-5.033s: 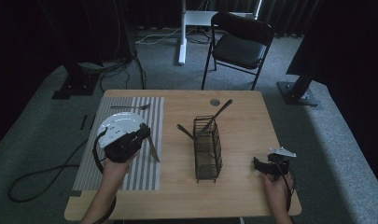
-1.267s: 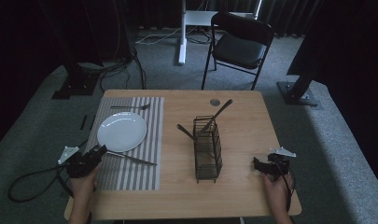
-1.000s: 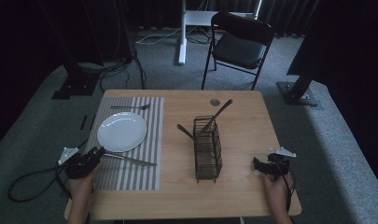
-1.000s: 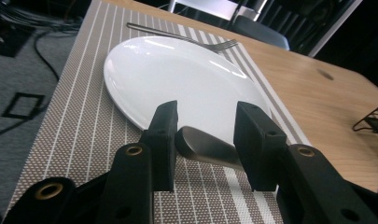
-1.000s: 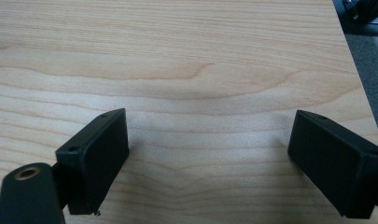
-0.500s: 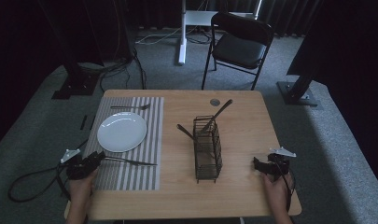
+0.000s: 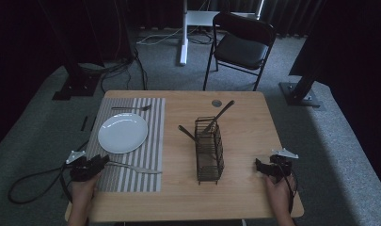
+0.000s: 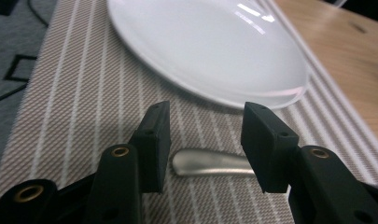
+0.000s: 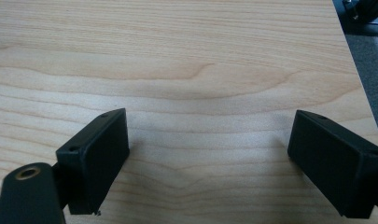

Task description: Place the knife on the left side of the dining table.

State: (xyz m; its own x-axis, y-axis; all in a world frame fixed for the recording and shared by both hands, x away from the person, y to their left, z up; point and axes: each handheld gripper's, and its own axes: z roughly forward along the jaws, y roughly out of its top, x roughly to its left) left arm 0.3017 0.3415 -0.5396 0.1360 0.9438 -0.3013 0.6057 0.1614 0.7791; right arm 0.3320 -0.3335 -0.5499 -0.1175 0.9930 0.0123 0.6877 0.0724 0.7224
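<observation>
Left tongs (image 8: pixel 205 144) released, straddling utensil handle (image 8: pixel 210 163) on striped placemat (image 8: pixel 60 93); right tongs (image 9: pixel 207 163) released; writing nowhere legible.

- High view: the room around my table (image 7: pixel 254 122) is dim, its backdrop nearly black.
- My left gripper view: glare streaks cross the white plate (image 8: pixel 210 51); its far rim is soft.
- My right gripper view: evenly lit wood grain, with faint shadows beside my jaws.

White plate (image 7: pixel 123 133) on striped placemat (image 7: pixel 146 137)
</observation>
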